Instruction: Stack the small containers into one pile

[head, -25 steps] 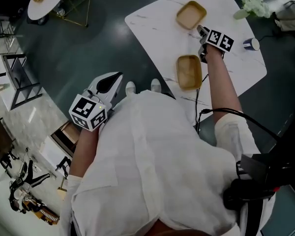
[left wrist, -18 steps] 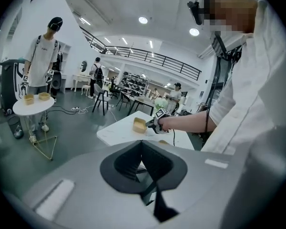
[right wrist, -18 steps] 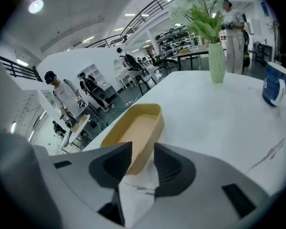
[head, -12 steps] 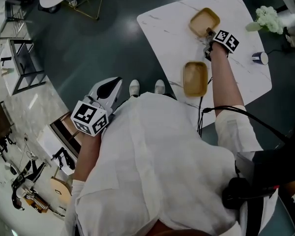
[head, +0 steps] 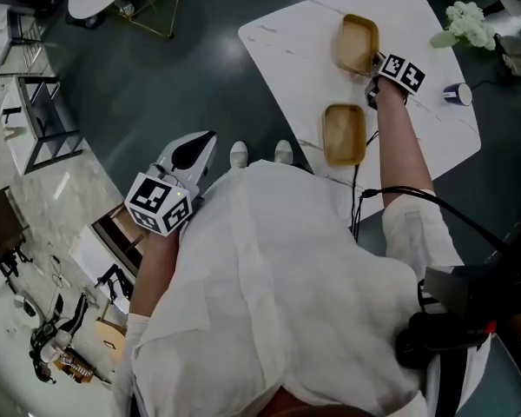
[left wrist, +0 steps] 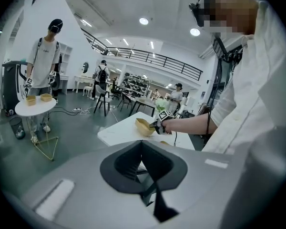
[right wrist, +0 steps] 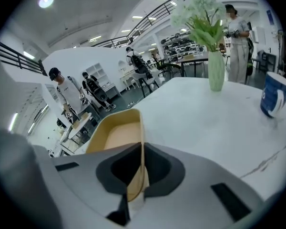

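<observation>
**Right gripper [head: 373, 61] pinches the far container [head: 357, 43]**

The right arm stretches over the table [head: 434, 129], pointing downward, jaws just closed on the far container's side wall. The near container [head: 344, 134] lies by the table's near edge. The left gripper [head: 207, 139] hangs off the table, jaws together, empty.

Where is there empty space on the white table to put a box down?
The widest bare patch of the table lies left of the far container and the near container, up to the table's left edge. It is crowded at the right, around the flowers and the blue cup.
</observation>
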{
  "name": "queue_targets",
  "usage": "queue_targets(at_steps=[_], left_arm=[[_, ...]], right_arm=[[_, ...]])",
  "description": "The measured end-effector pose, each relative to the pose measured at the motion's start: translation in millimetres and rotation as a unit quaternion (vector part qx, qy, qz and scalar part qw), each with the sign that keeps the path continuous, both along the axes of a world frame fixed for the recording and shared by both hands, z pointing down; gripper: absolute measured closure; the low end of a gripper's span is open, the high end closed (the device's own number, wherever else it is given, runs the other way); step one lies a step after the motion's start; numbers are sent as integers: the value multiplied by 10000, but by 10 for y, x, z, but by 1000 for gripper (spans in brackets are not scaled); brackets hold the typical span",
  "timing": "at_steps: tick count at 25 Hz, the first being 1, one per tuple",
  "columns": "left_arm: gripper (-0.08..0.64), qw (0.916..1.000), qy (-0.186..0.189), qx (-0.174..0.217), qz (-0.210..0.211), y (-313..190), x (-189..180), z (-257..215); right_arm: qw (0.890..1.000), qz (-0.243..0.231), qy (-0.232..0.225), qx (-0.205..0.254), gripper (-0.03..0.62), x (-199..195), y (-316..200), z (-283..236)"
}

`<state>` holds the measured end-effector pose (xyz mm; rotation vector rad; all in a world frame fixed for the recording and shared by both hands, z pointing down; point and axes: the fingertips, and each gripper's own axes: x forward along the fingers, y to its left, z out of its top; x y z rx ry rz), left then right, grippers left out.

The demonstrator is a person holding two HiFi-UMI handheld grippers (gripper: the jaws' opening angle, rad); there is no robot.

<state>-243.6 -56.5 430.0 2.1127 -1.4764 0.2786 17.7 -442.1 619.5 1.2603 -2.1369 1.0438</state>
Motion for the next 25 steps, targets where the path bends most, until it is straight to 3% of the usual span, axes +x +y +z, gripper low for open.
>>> queue_targets(at_steps=[9,15,25], left_arm=[[552,9971,145,185,725,-199,217,-59],[552,9916,282,309,1226,-338,349,-109],[552,9794,445,396,1932,-394,461,-160]], right_arm=[[9995,-178,-150,223,577,380,393,-480],[9987,-362,-307,207,577,571,867,-775],[9982,-578,-162,43,577,716,1724,-903]])
